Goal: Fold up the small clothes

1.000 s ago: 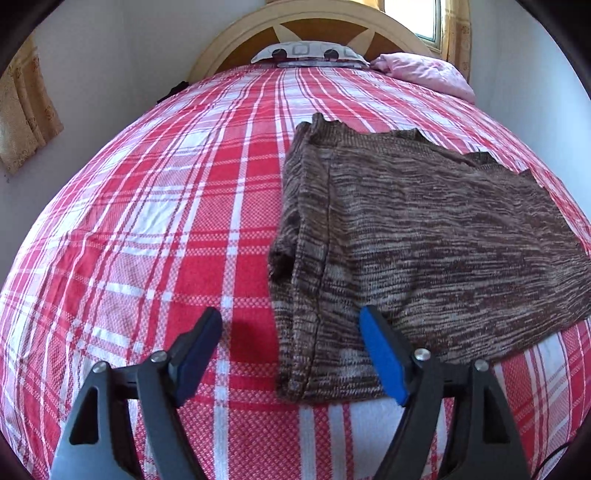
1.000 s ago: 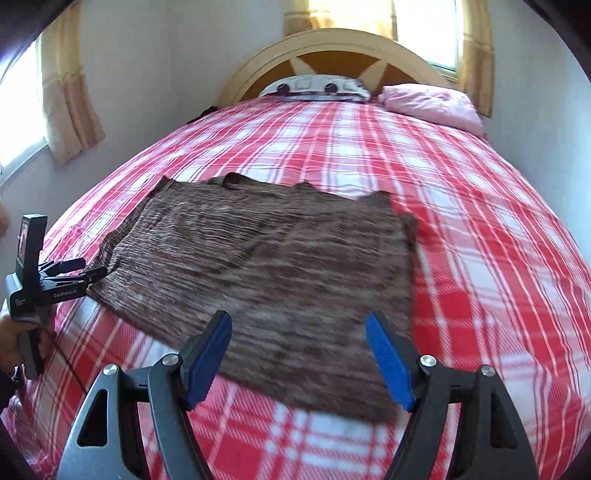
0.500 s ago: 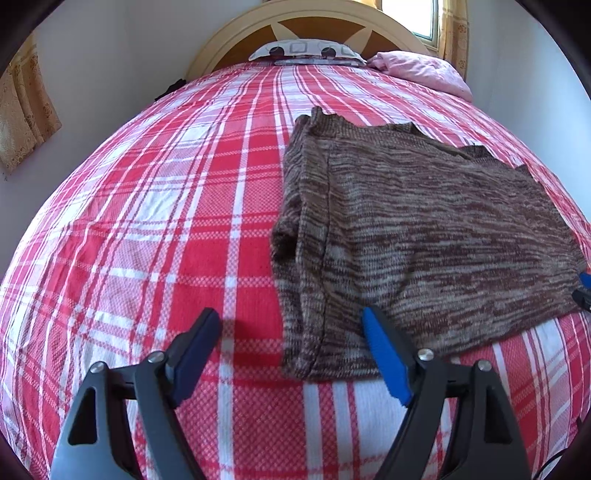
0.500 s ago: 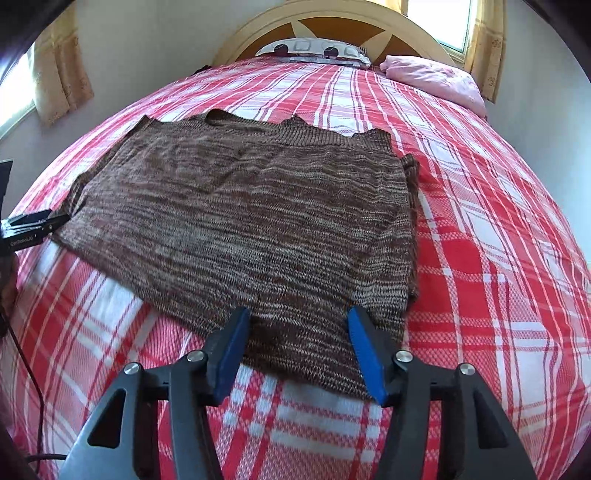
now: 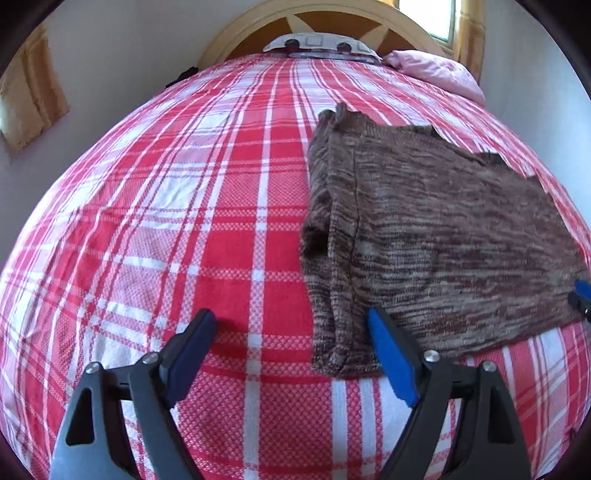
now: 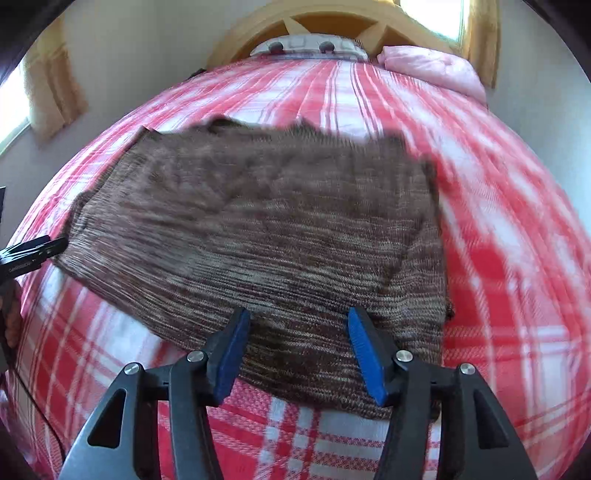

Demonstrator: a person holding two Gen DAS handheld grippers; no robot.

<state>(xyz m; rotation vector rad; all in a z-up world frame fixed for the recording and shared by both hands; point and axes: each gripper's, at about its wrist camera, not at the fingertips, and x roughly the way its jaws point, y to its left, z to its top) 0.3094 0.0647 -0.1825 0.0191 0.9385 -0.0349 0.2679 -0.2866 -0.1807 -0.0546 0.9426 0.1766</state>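
Note:
A brown marled knit garment [image 5: 436, 236] lies flat on the red plaid bed, its left side folded in. My left gripper [image 5: 291, 332] is open, low at the garment's near left corner; its right finger sits over the hem. My right gripper [image 6: 295, 325] is open, narrower, with both blue pads over the garment's [image 6: 280, 229] near right hem. The right gripper's tip shows at the right edge of the left wrist view [image 5: 581, 295]. The left gripper shows at the left edge of the right wrist view [image 6: 29, 253].
The red and white plaid bedspread [image 5: 184, 221] covers the whole bed. A pink pillow [image 5: 436, 70] and a white patterned pillow [image 5: 321, 44] lie by the wooden headboard [image 5: 332, 14]. Walls and curtains stand on both sides.
Both grippers have moved forward and down toward the garment's near hem. The right gripper's jaws have narrowed since a second ago and now reach over the hem.

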